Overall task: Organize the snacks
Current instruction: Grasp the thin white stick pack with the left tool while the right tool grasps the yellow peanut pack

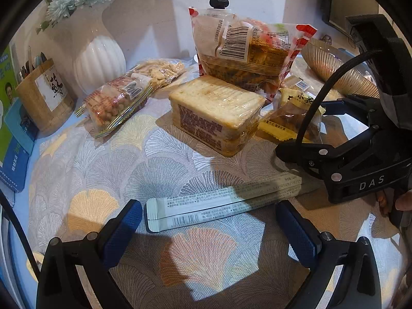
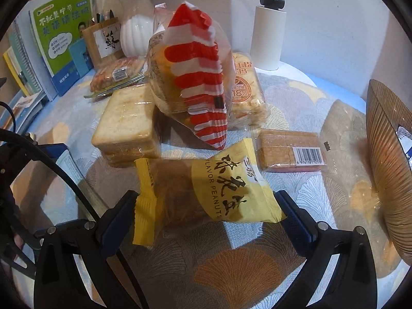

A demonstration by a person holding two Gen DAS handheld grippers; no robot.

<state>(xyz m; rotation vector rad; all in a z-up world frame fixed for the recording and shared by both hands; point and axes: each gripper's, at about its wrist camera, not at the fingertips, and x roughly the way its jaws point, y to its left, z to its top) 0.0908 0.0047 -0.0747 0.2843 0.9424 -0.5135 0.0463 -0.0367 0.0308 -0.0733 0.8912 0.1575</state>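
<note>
A yellow peanut packet (image 2: 206, 193) lies crosswise between the fingers of my right gripper (image 2: 208, 219), its two ends reaching both blue pads; the jaws stand wide, so the gripper is open. In the left wrist view the same packet (image 1: 291, 118) sits inside the right gripper (image 1: 324, 131). My left gripper (image 1: 208, 231) is open just above the tablecloth, with a long white sachet (image 1: 224, 206) lying on the cloth just beyond its fingertips. A wrapped toast loaf (image 1: 216, 118) and a red-and-white striped snack bag (image 1: 244, 51) stand behind.
Bags of nuts (image 1: 116, 103) lie at the back left by a white vase (image 1: 100, 59) and a wooden pen holder (image 1: 43, 95). A ribbed bowl (image 2: 386, 167) stands at the right, a wafer pack (image 2: 291, 152) beside it. Books (image 2: 59, 38) line the left edge.
</note>
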